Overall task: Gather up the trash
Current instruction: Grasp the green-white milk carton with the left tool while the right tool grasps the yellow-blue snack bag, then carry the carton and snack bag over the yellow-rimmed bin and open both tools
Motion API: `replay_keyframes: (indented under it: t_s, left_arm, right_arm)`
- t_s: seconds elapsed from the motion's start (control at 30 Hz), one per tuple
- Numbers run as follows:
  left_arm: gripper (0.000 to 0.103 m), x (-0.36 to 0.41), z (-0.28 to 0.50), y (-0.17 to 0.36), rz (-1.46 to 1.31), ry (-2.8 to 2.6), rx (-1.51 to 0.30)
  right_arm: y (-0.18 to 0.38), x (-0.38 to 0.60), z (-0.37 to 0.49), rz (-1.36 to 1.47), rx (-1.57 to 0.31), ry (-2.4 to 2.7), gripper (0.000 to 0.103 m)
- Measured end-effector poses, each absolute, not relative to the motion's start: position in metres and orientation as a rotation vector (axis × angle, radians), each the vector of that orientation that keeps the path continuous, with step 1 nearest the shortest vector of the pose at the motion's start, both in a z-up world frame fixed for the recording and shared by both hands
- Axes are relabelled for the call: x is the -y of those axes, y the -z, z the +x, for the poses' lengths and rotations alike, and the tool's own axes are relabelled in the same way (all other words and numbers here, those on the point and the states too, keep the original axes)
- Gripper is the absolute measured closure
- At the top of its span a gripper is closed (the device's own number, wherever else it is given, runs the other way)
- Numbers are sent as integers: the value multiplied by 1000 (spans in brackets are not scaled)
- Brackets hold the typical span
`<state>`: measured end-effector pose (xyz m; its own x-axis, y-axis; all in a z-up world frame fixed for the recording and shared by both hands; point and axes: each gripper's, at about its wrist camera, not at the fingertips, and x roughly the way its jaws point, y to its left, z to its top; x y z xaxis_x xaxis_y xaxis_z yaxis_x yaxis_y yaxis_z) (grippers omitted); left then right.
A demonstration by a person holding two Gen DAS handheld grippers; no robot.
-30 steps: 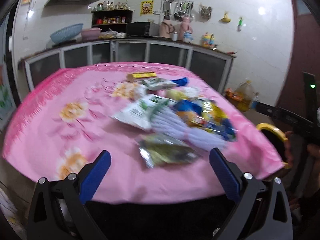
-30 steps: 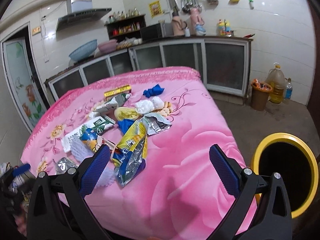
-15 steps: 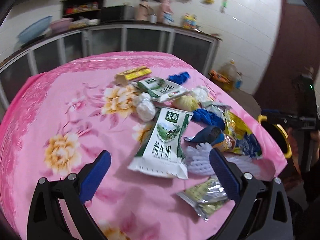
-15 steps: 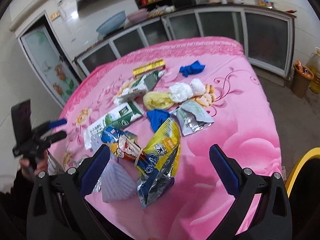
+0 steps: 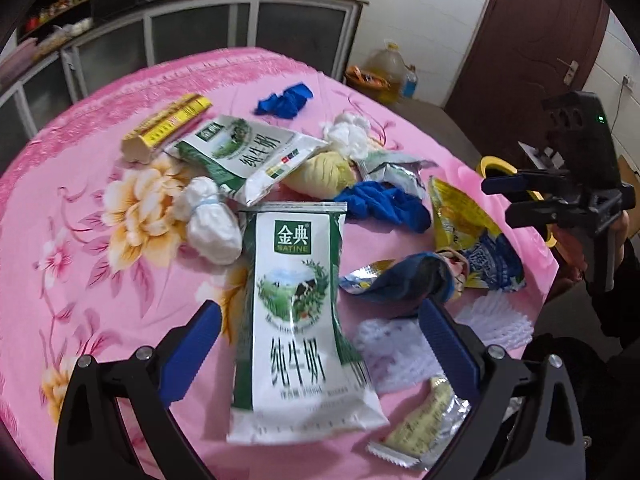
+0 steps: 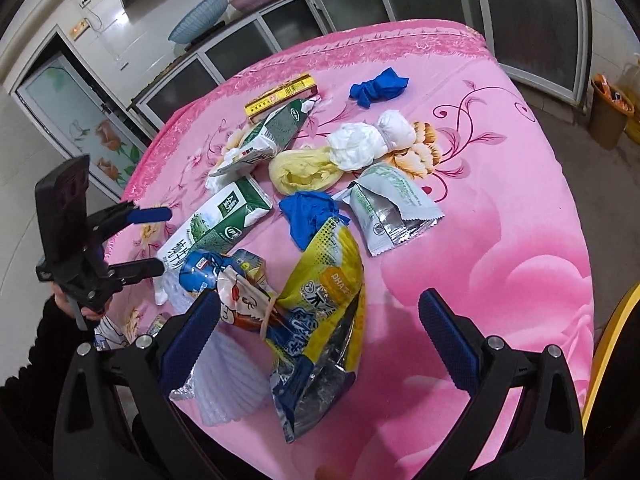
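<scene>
Trash lies heaped on a pink floral tablecloth (image 5: 80,200). My left gripper (image 5: 320,320) is open just above it, and a green-and-white milk pouch (image 5: 296,300) lies flat between its fingers. My right gripper (image 6: 320,312) is also open, low over a yellow snack bag (image 6: 324,280) and a blue wrapper (image 6: 208,264). Around them lie a second milk pouch (image 5: 244,152), blue gloves (image 6: 378,86), white tissue bundles (image 6: 368,140), a yellow box (image 5: 168,126), a silver wrapper (image 6: 390,204) and white foam netting (image 5: 400,348). Each gripper shows in the other's view: right gripper (image 5: 500,200), left gripper (image 6: 164,240).
A yellow-rimmed bin (image 6: 612,340) stands off the table's right edge, beside my right gripper. Behind the table run glass-fronted kitchen cabinets (image 6: 532,20). An oil bottle (image 5: 386,68) and a small waste basket (image 6: 608,116) sit on the floor near a brown door (image 5: 532,40).
Both grippers have come forward and lower over the heap. The milk pouch now lies between my left fingers, and the yellow bag sits under my right gripper. Both stayed open.
</scene>
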<state>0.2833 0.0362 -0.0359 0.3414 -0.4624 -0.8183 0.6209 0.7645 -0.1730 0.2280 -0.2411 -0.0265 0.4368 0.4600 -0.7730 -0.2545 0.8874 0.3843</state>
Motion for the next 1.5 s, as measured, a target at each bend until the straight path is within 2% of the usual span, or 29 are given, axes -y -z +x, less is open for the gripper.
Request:
replay_keyframes:
  t_s: [0.3, 0.67, 0.93, 1.0, 1.03, 1.13, 1.17, 1.23, 1.3, 1.33, 1.5]
  left_arm:
    - [8, -30, 322, 46, 99, 727, -1078]
    - [8, -5, 321, 55, 166, 727, -1137]
    - [8, -4, 326, 84, 169, 684, -1191]
    - [8, -5, 325, 84, 164, 690, -1176]
    - [12, -5, 325, 83, 161, 689, -1170]
    - [37, -13, 325, 82, 158, 657, -1151]
    - [45, -15, 327, 82, 160, 645, -1150]
    - [47, -21, 329, 82, 132, 646, -1148]
    - [48, -22, 327, 81, 134, 635, -1139]
    - [49, -21, 325, 80, 147, 626, -1126]
    - [49, -30, 317, 67, 104, 616, -1107]
  right_arm:
    - [32, 238, 235, 244, -1055, -468, 8]
    - [50, 226, 243, 210, -1116, -466, 8]
    - [63, 227, 245, 211, -1160, -439, 18]
    - [64, 230, 245, 225, -1164, -427, 24]
    - [63, 231, 246, 228, -1163, -423, 26]
    - [62, 234, 245, 238, -1163, -412, 36]
    - [62, 235, 244, 237, -1161, -410, 46]
    - [61, 237, 244, 248, -1159, -402, 52]
    - [56, 238, 241, 249, -1140, -397, 67]
    - [54, 239, 240, 239, -1132, -389, 80]
    - [42, 244, 228, 210, -1091, -376, 81]
